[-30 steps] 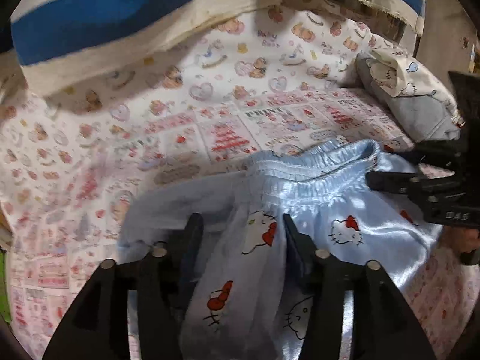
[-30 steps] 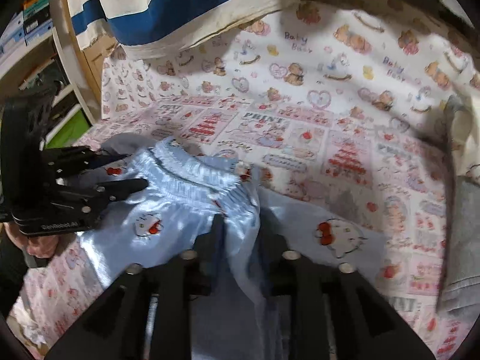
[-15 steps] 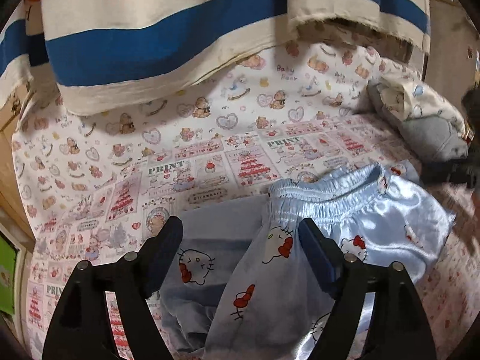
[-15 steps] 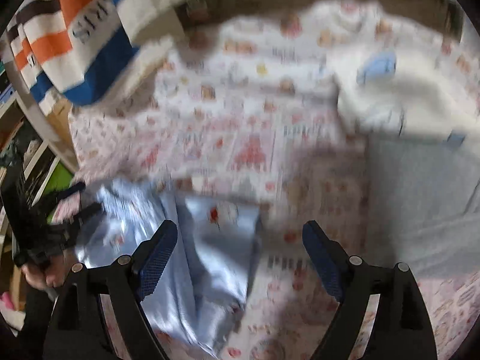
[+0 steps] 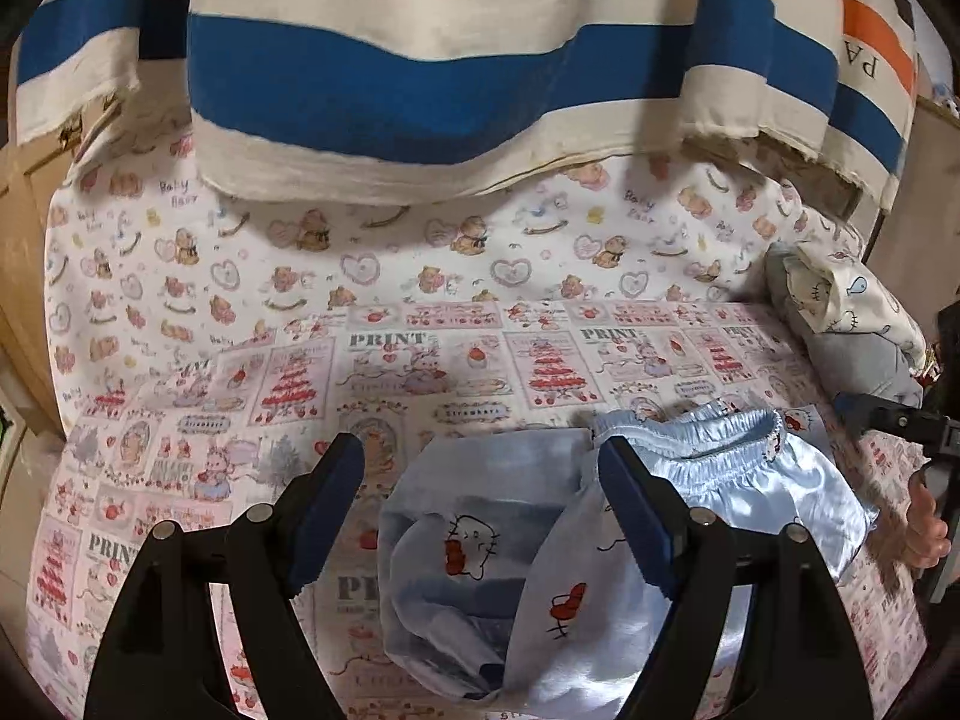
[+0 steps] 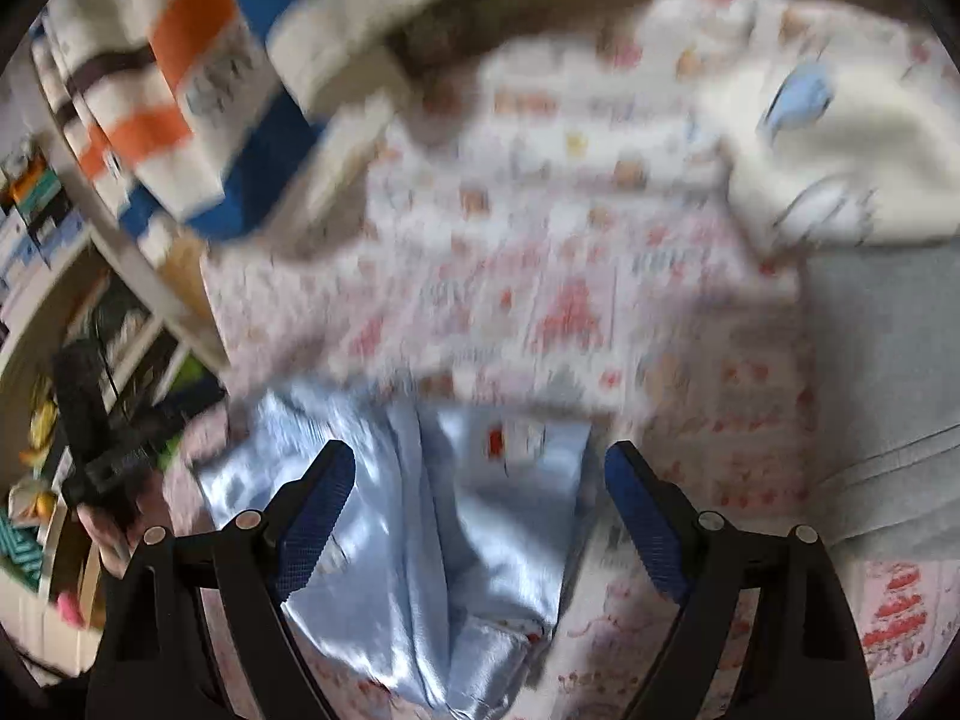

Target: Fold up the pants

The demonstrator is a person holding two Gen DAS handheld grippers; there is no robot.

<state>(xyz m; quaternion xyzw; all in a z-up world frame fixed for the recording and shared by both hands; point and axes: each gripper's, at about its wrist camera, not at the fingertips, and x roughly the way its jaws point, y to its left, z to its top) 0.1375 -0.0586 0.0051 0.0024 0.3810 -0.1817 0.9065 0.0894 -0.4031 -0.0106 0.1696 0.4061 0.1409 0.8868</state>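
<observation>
Bed: printed sheet (image 5: 420,372) spread under both claws, striped towel (image 5: 420,78) hanging behind.
Pants: light blue pants (image 5: 570,570) bunched on the sheet, just ahead of and partly under the left claw (image 5: 480,516); waistband (image 5: 708,432) beyond its right finger.
Change: released a moment ago; cloth pinched in both claws a second back, now lying free.
Left claw: spread wide, nothing pressed between the pads.
Right claw: right claw (image 6: 480,516) likewise spread wide, view blurred, pants below and between the fingers, not gripped.
Meaning: one fold probably laid down; lump looks uneven, likely needs smoothing or another fold.
Around: pillow (image 5: 852,330) far right of the left claw, well clear; grey cloth (image 6: 888,390) right of the right claw; shelves (image 6: 90,330) off to its left.
Obstruction: none apparent.
</observation>
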